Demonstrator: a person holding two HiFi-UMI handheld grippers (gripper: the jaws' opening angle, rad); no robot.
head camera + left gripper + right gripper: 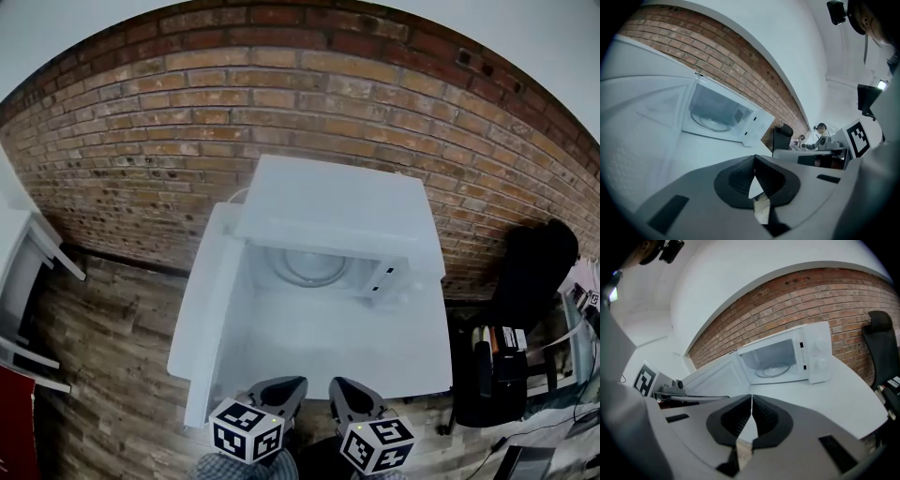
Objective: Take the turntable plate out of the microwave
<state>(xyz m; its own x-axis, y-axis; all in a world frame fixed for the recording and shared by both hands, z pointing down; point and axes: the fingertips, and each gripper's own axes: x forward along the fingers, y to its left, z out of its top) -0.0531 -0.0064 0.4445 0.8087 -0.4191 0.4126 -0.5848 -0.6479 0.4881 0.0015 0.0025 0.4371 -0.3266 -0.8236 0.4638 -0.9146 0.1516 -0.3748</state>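
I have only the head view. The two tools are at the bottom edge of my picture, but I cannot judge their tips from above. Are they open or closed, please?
Observer: Both are closed and empty. In its own view, the left grey tool has its jaws meeting at the tip, and so does the right grey tool.
Operator: Thank you. The roof of the oven hides part of the plate from me. Is something standing on it?
Observer: No. The right gripper view shows the whole round clear glass turntable plate lying flat inside the white microwave, with nothing on it.
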